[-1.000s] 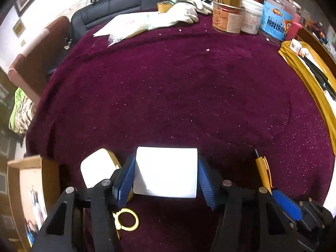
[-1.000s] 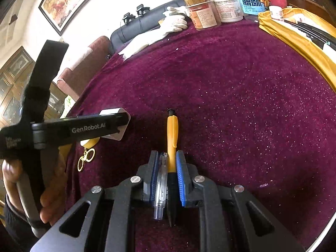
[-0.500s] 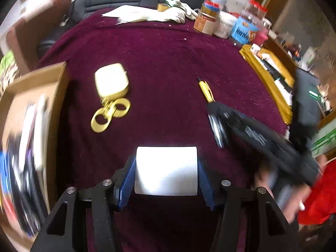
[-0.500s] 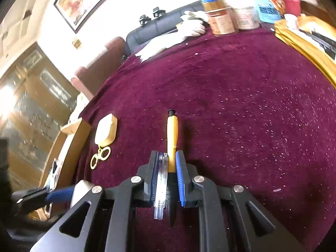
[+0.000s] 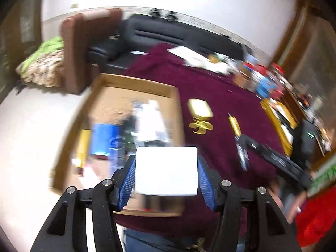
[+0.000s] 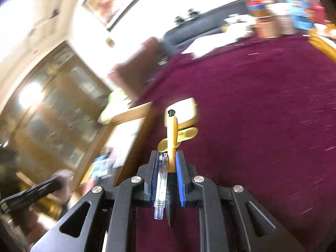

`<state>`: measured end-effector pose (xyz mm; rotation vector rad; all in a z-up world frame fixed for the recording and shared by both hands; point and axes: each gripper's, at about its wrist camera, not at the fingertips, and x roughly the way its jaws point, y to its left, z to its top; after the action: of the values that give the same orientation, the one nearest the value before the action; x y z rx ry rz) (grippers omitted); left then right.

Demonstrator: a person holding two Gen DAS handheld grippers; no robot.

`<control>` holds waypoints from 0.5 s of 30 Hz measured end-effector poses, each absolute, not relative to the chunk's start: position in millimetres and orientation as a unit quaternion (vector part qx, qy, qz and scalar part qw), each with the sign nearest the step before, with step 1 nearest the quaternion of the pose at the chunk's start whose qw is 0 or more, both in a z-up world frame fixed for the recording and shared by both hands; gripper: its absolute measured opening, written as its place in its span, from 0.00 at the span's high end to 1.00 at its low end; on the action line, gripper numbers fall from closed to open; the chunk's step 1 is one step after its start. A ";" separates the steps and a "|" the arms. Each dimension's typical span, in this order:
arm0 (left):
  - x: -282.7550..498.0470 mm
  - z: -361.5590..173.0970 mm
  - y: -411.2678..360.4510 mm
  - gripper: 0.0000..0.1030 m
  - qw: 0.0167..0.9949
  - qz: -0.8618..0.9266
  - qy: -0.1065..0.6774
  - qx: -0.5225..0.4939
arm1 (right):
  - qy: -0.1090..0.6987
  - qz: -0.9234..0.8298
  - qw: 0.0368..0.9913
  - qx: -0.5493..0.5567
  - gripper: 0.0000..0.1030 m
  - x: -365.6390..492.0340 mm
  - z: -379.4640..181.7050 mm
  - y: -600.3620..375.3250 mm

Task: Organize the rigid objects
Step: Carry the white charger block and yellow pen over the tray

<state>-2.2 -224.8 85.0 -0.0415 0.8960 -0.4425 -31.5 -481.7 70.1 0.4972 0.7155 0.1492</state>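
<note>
- The left gripper (image 5: 166, 172) is clamped on a flat white block (image 5: 166, 171), its blue pads (image 5: 128, 177) pressing the block's two side edges; the block lies level across the jaws.
- The block hangs over the near right corner of the open cardboard box (image 5: 134, 84), which sits against the left edge of the table (image 5: 222, 105) with its maroon cloth. The box interior lies just ahead and to the left of this gripper, so a short move that way and a release look like what remains for the block.
- The box contents are smeared by motion; a blue item and something white show, but no more can be told.
- The right gripper (image 6: 167, 174) is closed on two pens side by side: a yellow pen (image 6: 172, 138) and a clear pen (image 6: 161, 185). Their long axes run straight along the fingers, the yellow one's black button end pointing forward.
- From that gripper the box (image 6: 130, 113) lies ahead and to the left, across its right wall, so the left gripper is the nearer one.
- A cream case with a gold clasp (image 5: 199, 110) lies on the cloth just beside the box's right wall, between the two grippers.
</note>
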 end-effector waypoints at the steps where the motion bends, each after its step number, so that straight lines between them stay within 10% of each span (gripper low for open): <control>1: 4.4 82.0 -211.8 0.43 0.880 -0.196 0.432 -0.027 | 0.353 0.095 0.900 0.238 0.85 -27.1 71.9 -463.5; 15: 49.5 29.3 -178.0 0.43 0.868 -0.155 0.472 0.001 | 0.427 0.122 0.877 0.185 0.85 72.1 51.2 -348.5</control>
<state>49.5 -178.0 29.3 0.0030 0.9882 -0.3254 72.1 -348.5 51.2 0.3869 0.8909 0.2538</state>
